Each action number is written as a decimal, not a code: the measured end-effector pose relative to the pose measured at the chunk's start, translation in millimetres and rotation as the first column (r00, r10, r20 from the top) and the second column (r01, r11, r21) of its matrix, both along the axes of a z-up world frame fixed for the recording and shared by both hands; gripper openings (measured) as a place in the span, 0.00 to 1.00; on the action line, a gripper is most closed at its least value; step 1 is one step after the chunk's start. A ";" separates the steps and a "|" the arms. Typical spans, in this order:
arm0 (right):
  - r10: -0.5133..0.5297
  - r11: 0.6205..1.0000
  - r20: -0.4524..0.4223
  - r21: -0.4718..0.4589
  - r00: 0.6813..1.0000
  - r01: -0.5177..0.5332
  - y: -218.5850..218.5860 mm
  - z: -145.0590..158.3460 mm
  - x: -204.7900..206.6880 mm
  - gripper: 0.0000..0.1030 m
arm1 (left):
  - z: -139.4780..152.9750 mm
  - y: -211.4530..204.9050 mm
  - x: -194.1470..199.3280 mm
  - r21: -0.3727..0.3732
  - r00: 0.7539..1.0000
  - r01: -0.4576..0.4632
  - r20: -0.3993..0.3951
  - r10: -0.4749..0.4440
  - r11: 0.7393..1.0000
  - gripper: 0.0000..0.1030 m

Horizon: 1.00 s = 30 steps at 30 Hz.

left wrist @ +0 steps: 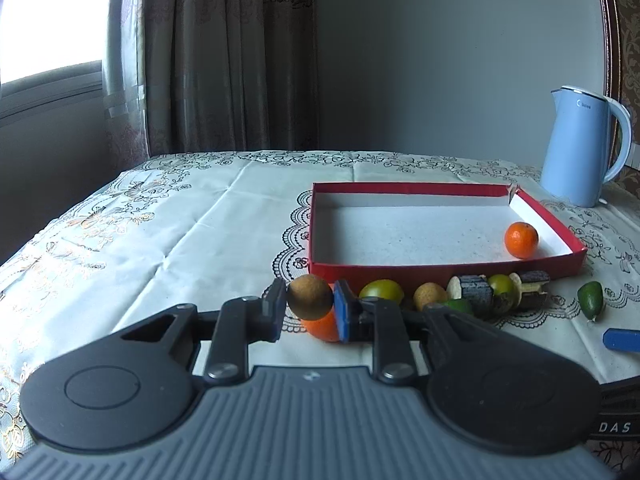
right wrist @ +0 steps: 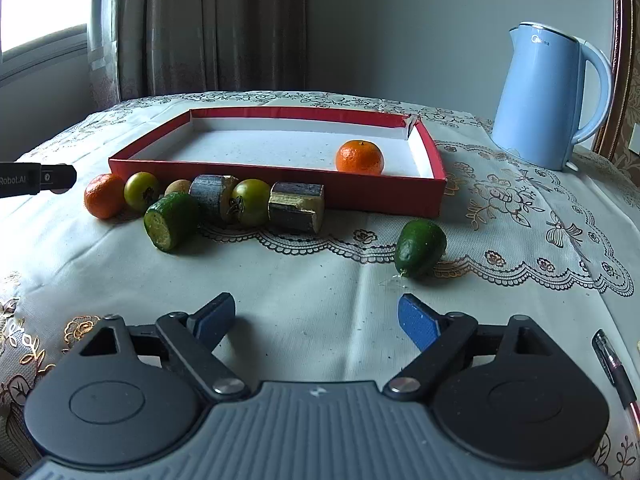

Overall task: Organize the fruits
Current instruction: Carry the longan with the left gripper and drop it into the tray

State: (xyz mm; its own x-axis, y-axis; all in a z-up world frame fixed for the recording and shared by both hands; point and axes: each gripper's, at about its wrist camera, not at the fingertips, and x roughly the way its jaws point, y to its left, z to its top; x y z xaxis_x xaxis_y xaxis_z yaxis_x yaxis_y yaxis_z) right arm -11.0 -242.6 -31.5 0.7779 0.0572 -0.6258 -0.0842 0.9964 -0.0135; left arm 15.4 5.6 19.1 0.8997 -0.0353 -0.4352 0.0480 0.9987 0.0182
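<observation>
Gripping a round brown fruit [left wrist: 310, 297] between their blue pads, the left tongs [left wrist: 310, 312] hold it above the worktop [left wrist: 180, 232], just short of the red tray's [left wrist: 440, 267] near wall. Only the left wrist view shows this grasp; it hides most of an orange [left wrist: 322, 328] lying under the held fruit. The right wrist view shows that orange [right wrist: 104, 195] whole, at the left end of the row of fruit in front of the tray [right wrist: 280, 176], with the left tongs cut off at the frame's left edge. The right tongs [right wrist: 316, 320] stand wide apart with nothing between them, low over the cloth.

A second orange [right wrist: 359, 157] sits inside the tray near its right wall. The row also holds two green round fruits [right wrist: 141, 191] [right wrist: 251, 201], a small tan one [right wrist: 178, 187] half hidden, two dark cut cylinders [right wrist: 296, 208] lying with long axes across the row, and a cut green piece [right wrist: 170, 221] whose flat face points toward the camera. A whole green fruit [right wrist: 420, 247] lies apart to the right, its long axis tilted, tip down toward the left. A blue kettle [right wrist: 540, 96] stands beyond the tray. A pen [right wrist: 614, 368] is cut off at the right edge.
</observation>
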 end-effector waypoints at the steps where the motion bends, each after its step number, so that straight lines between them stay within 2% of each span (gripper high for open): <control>1: -0.005 1.000 -0.005 0.006 1.000 0.005 -1.1 -0.3 0.9 0.90 | 4.0 -1.7 1.3 0.004 1.000 0.003 0.009 -0.003 1.000 0.22; 6: -0.020 1.000 -0.016 0.022 1.000 0.021 -4.2 -1.3 2.9 0.93 | 23.8 -16.3 17.9 0.034 0.999 0.017 0.045 -0.018 0.999 0.22; 11: -0.022 0.999 -0.017 0.028 1.000 0.023 -4.9 -1.0 3.1 0.93 | 37.4 -36.8 51.3 0.063 0.998 0.034 0.050 -0.037 0.997 0.22; 20: -0.018 0.999 -0.019 0.034 1.000 0.018 -5.7 -1.2 3.8 0.95 | 23.8 -67.6 117.5 0.125 0.999 0.034 -0.030 -0.031 0.992 0.23; 21: -0.017 0.999 -0.019 0.034 1.000 0.018 -5.6 -1.1 3.8 0.95 | 20.6 -68.8 120.5 0.127 0.999 0.031 -0.032 -0.027 0.991 0.25; 23: -0.017 0.999 -0.018 0.037 1.000 0.018 -5.9 -1.0 3.8 0.95 | 16.3 -70.7 123.0 0.141 0.999 0.025 -0.032 -0.020 0.990 0.44; 24: -0.017 0.999 -0.018 0.039 1.000 0.018 -6.0 -1.0 3.8 0.95 | 14.3 -71.9 121.4 0.155 1.000 0.018 -0.018 -0.015 0.988 0.61; 25: -0.017 0.999 -0.018 0.041 1.000 0.018 -6.0 -1.0 3.7 0.95 | 13.0 -72.7 119.0 0.168 1.000 0.015 -0.006 -0.014 0.986 0.70; 28: -0.017 0.999 -0.017 0.043 1.000 0.018 -6.2 -1.1 3.6 0.95 | 13.0 -71.5 107.3 0.186 1.000 0.017 0.007 -0.019 0.982 0.73; 30: -0.018 0.999 -0.018 0.043 1.000 0.018 -6.0 -1.2 3.8 0.95 | 14.3 -62.3 93.6 0.134 1.000 0.025 -0.005 -0.025 0.991 0.75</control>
